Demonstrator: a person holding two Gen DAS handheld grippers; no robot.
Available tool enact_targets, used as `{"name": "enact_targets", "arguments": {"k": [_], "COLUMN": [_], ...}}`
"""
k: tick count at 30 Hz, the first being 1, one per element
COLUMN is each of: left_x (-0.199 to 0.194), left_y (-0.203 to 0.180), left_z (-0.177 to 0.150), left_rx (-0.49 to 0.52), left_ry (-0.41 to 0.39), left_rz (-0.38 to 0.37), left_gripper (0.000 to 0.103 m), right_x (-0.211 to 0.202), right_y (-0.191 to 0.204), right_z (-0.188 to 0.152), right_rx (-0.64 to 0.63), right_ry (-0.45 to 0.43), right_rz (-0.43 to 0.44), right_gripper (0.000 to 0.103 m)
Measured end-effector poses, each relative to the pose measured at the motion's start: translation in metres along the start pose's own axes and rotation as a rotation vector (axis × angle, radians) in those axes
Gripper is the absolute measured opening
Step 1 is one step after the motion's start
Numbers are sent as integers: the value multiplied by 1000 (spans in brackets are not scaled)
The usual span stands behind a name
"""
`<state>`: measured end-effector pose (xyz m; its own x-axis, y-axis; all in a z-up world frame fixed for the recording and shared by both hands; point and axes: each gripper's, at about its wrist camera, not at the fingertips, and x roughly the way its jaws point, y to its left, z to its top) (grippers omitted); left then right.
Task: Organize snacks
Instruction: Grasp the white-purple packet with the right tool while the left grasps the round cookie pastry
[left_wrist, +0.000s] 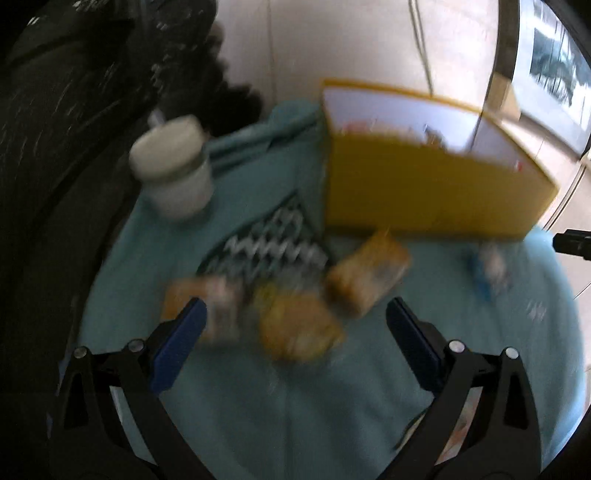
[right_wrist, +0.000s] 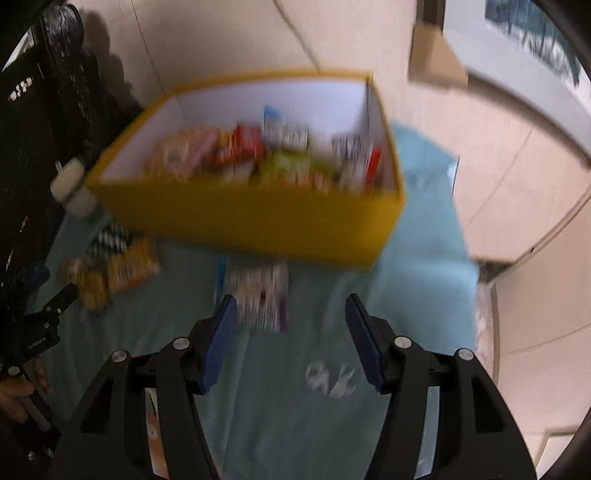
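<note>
Both views are blurred. A yellow box (left_wrist: 424, 192) stands on a teal cloth (left_wrist: 295, 406); in the right wrist view the box (right_wrist: 258, 218) holds several snack packs (right_wrist: 258, 158). My left gripper (left_wrist: 295, 328) is open above three orange snack packs (left_wrist: 299, 328), the nearest between its fingers. A black-and-white patterned pack (left_wrist: 273, 240) lies behind them. My right gripper (right_wrist: 290, 321) is open, with a white and purple snack pack (right_wrist: 260, 295) just ahead by its left finger. The orange packs also show at the left of the right wrist view (right_wrist: 125, 273).
A white lidded jar (left_wrist: 173, 166) stands on the cloth at the left, by a dark chair (left_wrist: 74, 110). A small blue-and-white pack (left_wrist: 487, 269) lies right of the box. The other gripper's tip (right_wrist: 55, 306) shows at left. Beige floor surrounds the cloth.
</note>
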<state>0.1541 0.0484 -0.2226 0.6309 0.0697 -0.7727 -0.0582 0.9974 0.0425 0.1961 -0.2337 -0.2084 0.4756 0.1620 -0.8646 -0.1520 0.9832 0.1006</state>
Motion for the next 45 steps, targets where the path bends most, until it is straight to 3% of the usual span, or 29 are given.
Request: {"name": "enact_targets", "arguments": {"k": [6, 13, 21, 28, 30, 37, 41, 43, 44, 45], "left_x": [6, 11, 38, 69, 80, 83, 83, 83, 83, 84], "left_y": [10, 4, 0, -8, -6, -4, -5, -5, -4, -4], "left_z": [-34, -33, -24, -14, -11, -7, -7, -7, -7, -7], "left_rx": [7, -4, -80, -76, -88, -104, -104, -105, -105, -105], "left_ry": [15, -1, 8, 12, 51, 53, 53, 53, 52, 53], "left_rz": [26, -8, 9, 46, 41, 39, 38, 36, 37, 37], "left_gripper": [99, 99, 99, 101, 101, 101, 101, 101, 101, 101], "right_x": [21, 27, 41, 52, 55, 81, 98, 112, 112, 115], "right_y": [14, 27, 30, 35, 34, 41, 59, 64, 60, 51], "right_z": [-25, -25, -18, -15, -15, 0, 8, 6, 6, 6], "right_rx": [-8, -29, -47, -65, -70, -70, -150, -167, -142, -89], "right_ry": [58, 60, 87, 88, 86, 85, 69, 97, 73, 84], "right_rz": [5, 5, -24, -34, -39, -61, -102, -132, -156, -117], "right_gripper": [61, 61, 62, 62, 62, 62, 78, 98, 102, 102]}}
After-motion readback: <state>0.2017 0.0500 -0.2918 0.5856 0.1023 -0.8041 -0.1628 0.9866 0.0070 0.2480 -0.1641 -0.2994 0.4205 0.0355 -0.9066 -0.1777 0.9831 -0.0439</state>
